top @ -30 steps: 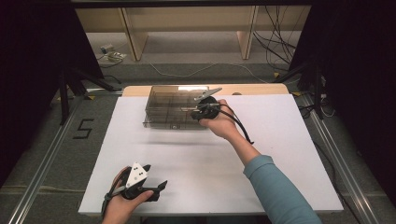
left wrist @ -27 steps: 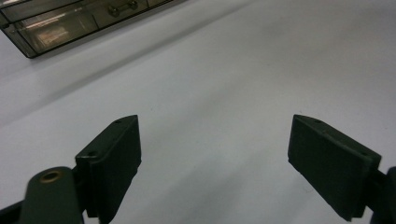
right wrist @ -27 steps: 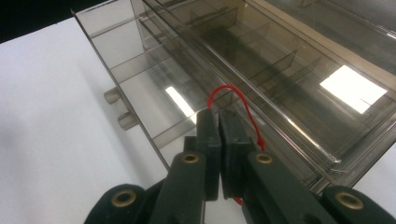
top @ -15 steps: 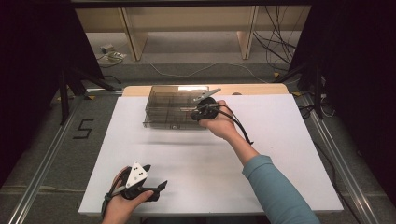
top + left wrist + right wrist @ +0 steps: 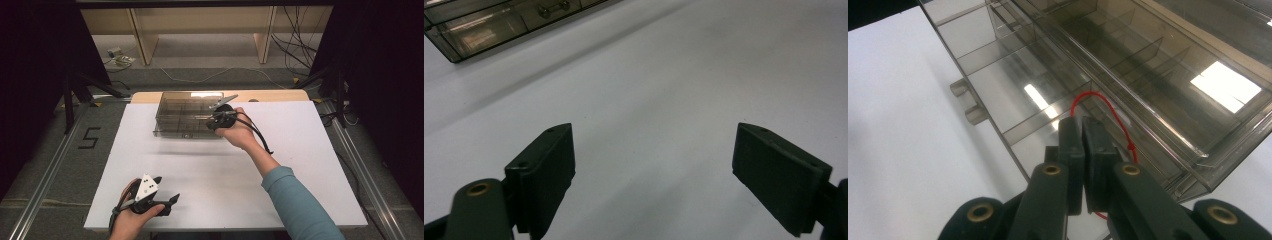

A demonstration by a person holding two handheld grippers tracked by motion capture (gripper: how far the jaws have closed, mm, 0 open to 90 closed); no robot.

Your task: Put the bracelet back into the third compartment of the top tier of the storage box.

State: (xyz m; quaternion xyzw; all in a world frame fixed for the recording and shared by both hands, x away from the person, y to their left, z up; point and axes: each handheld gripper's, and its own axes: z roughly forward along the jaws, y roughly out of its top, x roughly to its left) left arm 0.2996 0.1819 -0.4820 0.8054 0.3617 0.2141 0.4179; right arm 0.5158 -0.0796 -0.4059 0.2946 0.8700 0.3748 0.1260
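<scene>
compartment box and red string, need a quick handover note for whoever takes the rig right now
Right tool: shut on the red string, held over the near right part of the clear compartment box.
Left tool: open, nothing between its pads, low over the white table near the front left edge.
Box sits at the far middle of the table; its lid looks shut.
Done: string is gripped.
Left: probably placing or freeing the string; I can't tell which compartment it belongs to.
</scene>
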